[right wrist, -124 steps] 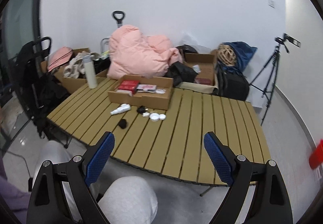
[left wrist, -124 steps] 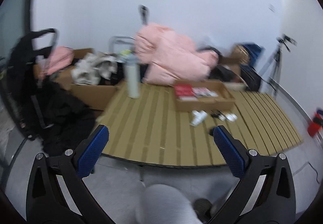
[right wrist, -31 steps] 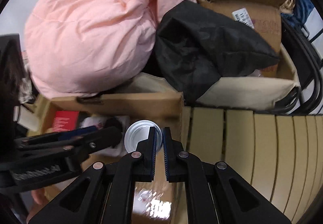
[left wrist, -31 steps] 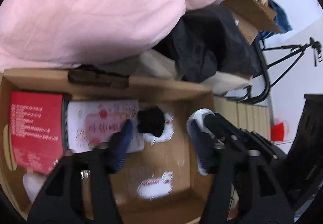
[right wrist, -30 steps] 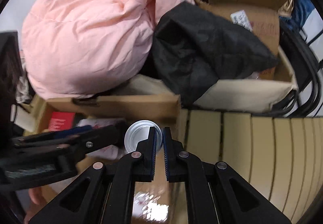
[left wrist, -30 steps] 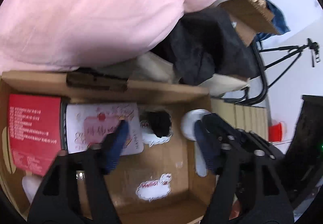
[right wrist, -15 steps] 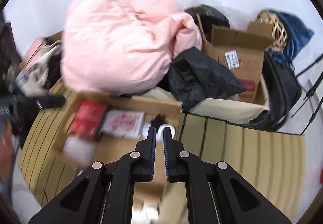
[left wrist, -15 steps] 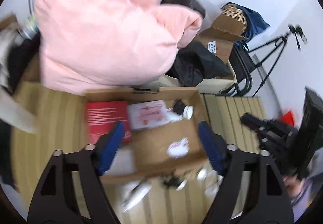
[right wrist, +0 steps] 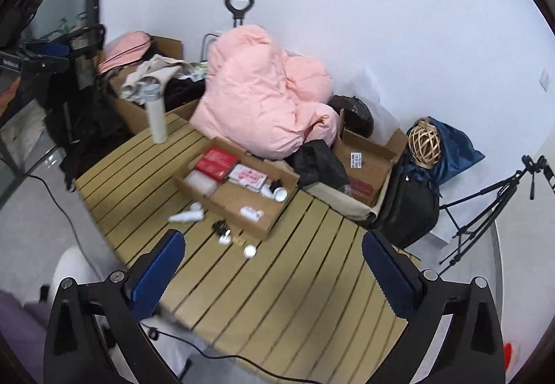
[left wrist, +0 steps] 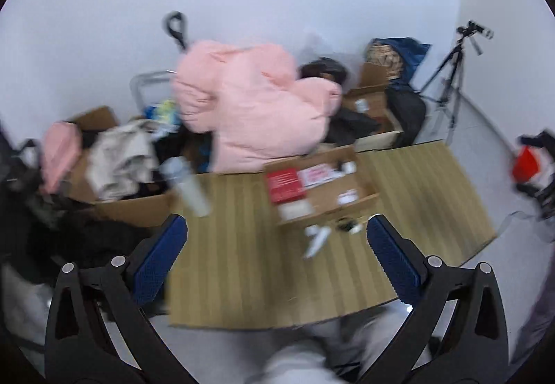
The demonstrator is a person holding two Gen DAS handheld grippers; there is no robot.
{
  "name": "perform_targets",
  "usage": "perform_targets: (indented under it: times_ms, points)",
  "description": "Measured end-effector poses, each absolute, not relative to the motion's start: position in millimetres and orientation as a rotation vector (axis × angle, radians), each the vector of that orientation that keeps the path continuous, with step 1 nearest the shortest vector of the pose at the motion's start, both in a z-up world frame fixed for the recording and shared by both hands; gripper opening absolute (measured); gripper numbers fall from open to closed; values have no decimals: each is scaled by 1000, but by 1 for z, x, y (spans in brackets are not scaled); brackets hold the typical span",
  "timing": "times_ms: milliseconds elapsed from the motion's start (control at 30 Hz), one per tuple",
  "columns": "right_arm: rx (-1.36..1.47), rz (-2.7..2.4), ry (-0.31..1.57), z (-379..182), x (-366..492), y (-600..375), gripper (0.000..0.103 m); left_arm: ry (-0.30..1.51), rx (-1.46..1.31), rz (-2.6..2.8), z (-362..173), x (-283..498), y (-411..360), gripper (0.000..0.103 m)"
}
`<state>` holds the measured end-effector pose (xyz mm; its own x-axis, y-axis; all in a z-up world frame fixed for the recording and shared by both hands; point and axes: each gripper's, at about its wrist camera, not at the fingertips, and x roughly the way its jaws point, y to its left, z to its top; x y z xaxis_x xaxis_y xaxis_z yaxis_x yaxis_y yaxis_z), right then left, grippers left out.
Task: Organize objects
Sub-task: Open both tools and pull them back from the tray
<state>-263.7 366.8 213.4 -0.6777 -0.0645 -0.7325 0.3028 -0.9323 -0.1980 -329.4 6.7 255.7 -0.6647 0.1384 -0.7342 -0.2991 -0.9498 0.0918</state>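
Change since half a second ago: both grippers have pulled back from the cardboard box [right wrist: 239,191] to a high, distant view over the table [right wrist: 288,283]; the right gripper's fingers, then pressed together, now stand wide apart.

Left gripper [left wrist: 275,254]: fingers spread wide, holding nothing. Right gripper [right wrist: 274,259]: fingers spread wide, holding nothing.

In box: red packet [right wrist: 216,158], pink-printed card [right wrist: 248,176], white round cap [right wrist: 280,194] beside a small black item [right wrist: 275,183] at the far corner, a white label [right wrist: 251,211], a pale packet [right wrist: 199,183].

Left on the table, just in front of the box: white tube [right wrist: 187,213], black clip-like piece [right wrist: 219,227], small white plug [right wrist: 224,238], small white disc [right wrist: 249,250]. Judged partly done; these loose pieces probably remain to be boxed.

Also standing: white bottle [right wrist: 156,113] at the far left corner.

Room: the near half of the table is bare slats, open for approach. The loose pieces lie well in from the edges. Pink padded bundle [right wrist: 267,96] crowds the box's far side.
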Motion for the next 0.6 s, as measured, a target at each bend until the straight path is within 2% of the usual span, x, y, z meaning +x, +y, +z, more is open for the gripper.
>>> perform_targets:
  times_ms: [333, 600]
  points:
    - [1233, -2552, 650, 229, -163, 338, 103, 368, -1112, 2683, 265, -225, -34, 103]
    - [1281, -2541, 646, 173, -145, 346, 103, 366, -1197, 2611, 165, -198, -26, 103]
